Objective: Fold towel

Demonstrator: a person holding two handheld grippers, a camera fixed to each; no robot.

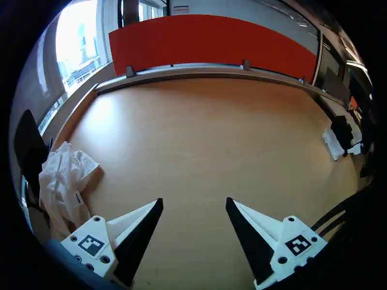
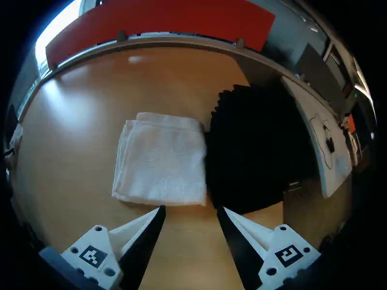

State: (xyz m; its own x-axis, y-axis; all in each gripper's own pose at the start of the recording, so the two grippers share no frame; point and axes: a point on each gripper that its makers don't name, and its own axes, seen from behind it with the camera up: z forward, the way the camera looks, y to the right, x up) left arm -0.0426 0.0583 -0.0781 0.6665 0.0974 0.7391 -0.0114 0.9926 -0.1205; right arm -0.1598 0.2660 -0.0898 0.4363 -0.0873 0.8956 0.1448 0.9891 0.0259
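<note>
The left gripper view is looking out from behind the left gripper [image 1: 193, 200], its parted fingers framing the bottom edge. It is sitting fairly high and facing across the wooden table [image 1: 208, 145] toward the red partition [image 1: 208, 43] at the far edge, with a window [image 1: 77, 48] off to its left. The right gripper view is riding behind the right gripper [image 2: 190, 208] — closer in and tilting down more steeply — so the folded towel [image 2: 162, 162] is lying just ahead of its fingertips. Both views are sharing the tabletop and the red partition along its far edge.
</note>
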